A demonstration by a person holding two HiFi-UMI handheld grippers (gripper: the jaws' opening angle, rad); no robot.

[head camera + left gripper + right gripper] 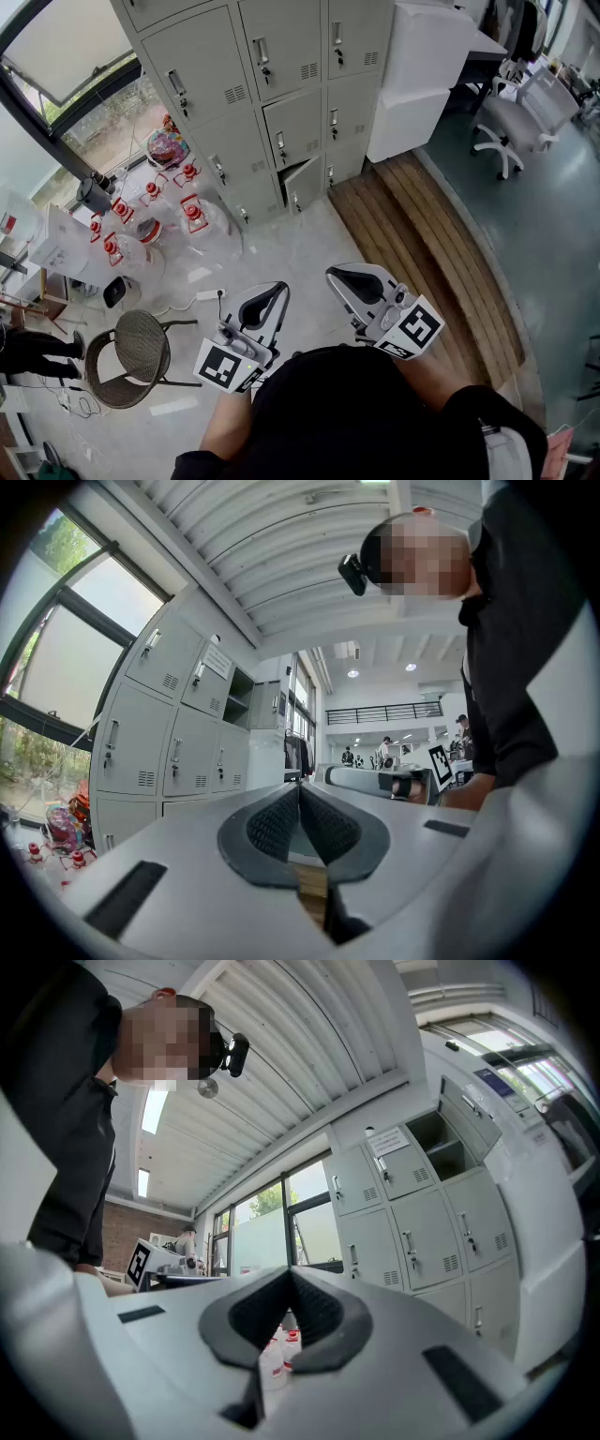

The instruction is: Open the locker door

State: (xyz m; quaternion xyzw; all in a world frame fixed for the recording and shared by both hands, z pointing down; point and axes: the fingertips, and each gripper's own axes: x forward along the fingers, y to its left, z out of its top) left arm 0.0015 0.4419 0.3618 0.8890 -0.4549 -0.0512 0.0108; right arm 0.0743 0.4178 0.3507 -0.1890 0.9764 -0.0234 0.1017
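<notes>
A bank of grey metal lockers [281,75] stands ahead across the floor, each door with a handle and a vent. One small door in the bottom row [305,181] hangs slightly ajar; the others look closed. My left gripper [272,289] and right gripper [345,274] are held side by side in front of the person's body, well short of the lockers. Both are shut with nothing between the pads. In the left gripper view the left gripper [300,794] has the lockers [169,742] off to its left. In the right gripper view the right gripper [289,1279] has the lockers [422,1232] to its right.
Several red-capped water bottles [155,202] crowd the floor by the window at left. A round wicker chair [141,352] stands near my left side. A wooden step platform [422,244] runs along the right, with a white cabinet [417,75] and an office chair [520,117] beyond.
</notes>
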